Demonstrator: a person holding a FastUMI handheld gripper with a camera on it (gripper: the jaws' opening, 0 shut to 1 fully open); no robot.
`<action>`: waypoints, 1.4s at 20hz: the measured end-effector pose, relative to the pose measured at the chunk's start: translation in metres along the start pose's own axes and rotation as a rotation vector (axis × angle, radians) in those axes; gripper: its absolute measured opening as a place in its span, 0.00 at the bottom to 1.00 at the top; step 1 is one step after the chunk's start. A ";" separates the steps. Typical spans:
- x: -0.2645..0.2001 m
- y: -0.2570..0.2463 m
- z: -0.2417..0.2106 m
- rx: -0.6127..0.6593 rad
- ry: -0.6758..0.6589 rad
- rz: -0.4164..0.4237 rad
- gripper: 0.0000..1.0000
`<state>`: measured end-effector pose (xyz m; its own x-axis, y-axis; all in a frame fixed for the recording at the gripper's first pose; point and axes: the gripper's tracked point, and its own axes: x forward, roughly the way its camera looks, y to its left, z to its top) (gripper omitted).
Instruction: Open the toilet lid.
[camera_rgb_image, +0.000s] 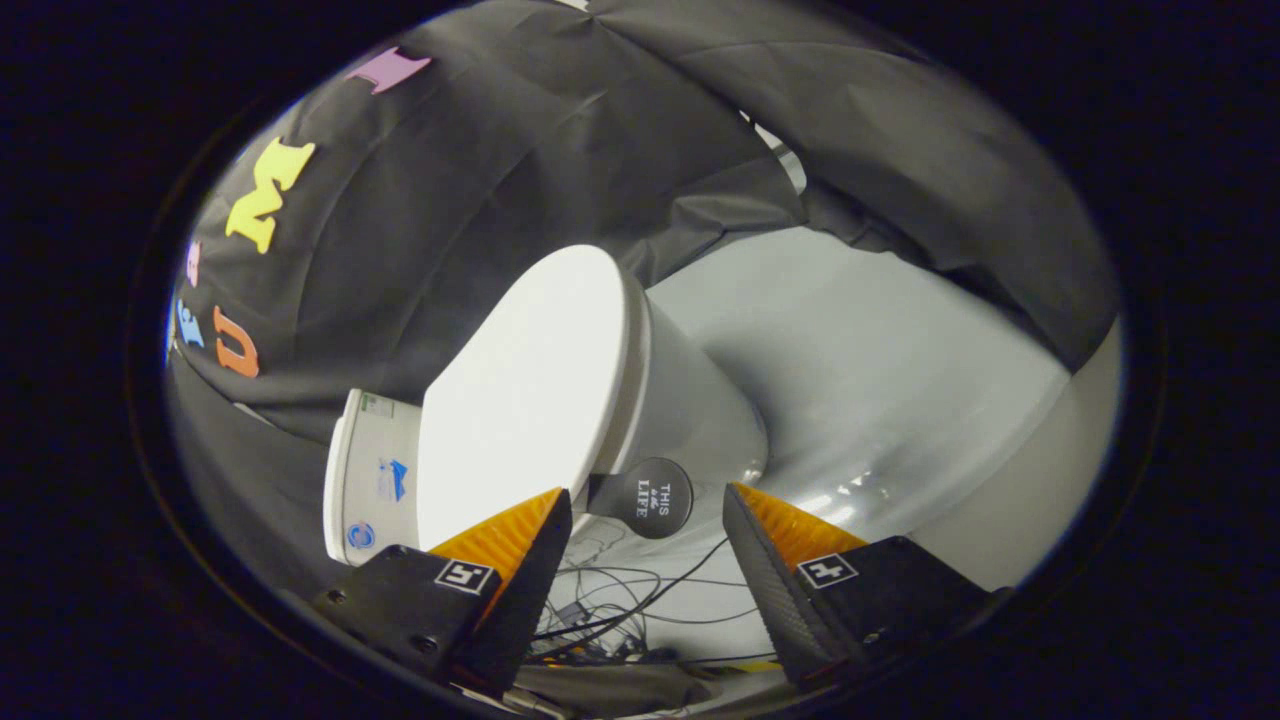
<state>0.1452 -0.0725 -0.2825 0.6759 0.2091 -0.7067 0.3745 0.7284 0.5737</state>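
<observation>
The view is rolled sideways. A white toilet stands on the grey floor with its flat white lid (520, 400) lying down on the bowl (690, 400). Its tank (370, 490) sits behind, against the black cloth wall. A dark round lifting tab (655, 500) sticks out from the lid's front edge. My gripper (648, 495) is open. The tab lies just ahead of the fingertips, in line with the gap between them, and neither finger touches it.
Glossy grey floor (880, 380) stretches past the bowl. A tangle of thin dark cables (620, 600) lies on the floor below the tab, near my fingers. Black cloth wall (480, 180) hangs close behind and beside the toilet.
</observation>
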 end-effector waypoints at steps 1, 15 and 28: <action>0.002 0.000 -0.001 0.025 0.006 0.021 0.94; 0.023 0.009 0.012 0.146 0.023 0.279 0.49; 0.021 0.020 0.025 0.314 0.004 0.300 0.07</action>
<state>0.1830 -0.0699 -0.2749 0.7821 0.3843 -0.4905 0.3372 0.4010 0.8518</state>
